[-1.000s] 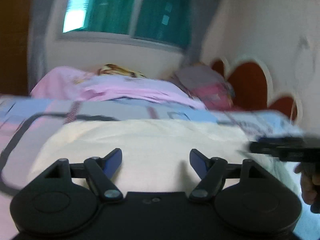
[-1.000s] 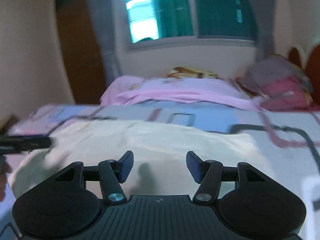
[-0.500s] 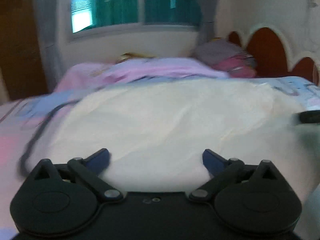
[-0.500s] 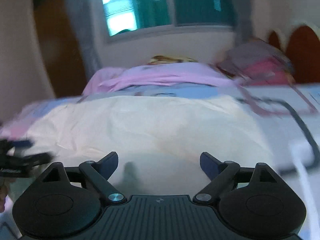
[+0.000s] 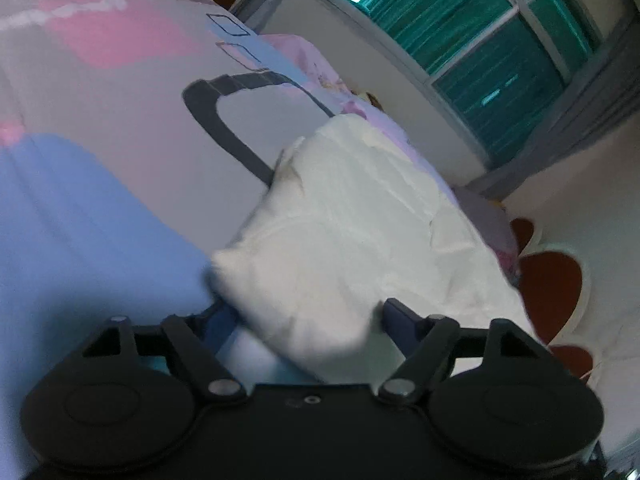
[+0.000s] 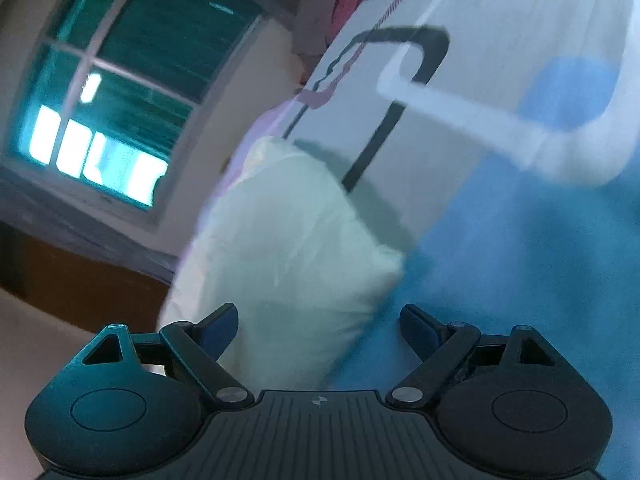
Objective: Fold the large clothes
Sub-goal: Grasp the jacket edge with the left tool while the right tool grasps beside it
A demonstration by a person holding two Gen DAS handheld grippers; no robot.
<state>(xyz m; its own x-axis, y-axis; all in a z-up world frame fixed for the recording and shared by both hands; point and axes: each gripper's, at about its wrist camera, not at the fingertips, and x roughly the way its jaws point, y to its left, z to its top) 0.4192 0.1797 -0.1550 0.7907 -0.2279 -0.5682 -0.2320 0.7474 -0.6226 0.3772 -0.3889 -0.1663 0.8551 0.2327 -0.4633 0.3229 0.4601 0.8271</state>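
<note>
Ahead of me: bed sheet (image 5: pixel 120 128) patterned in pink, blue and dark outlines; teal-curtained window (image 5: pixel 492 36); red scalloped headboard (image 5: pixel 552 292); piled pink bedding (image 6: pixel 340 4) by the wall.

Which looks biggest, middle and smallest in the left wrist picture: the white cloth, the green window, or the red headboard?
1. White cloth: fills most of the middle, though it is nearest the camera.
2. Green window: clearly less area, and farther away.
3. Red headboard: only small patches show.

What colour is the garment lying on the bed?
Cream white garment, plain, with no pattern; the left wrist view shows it best.
</note>
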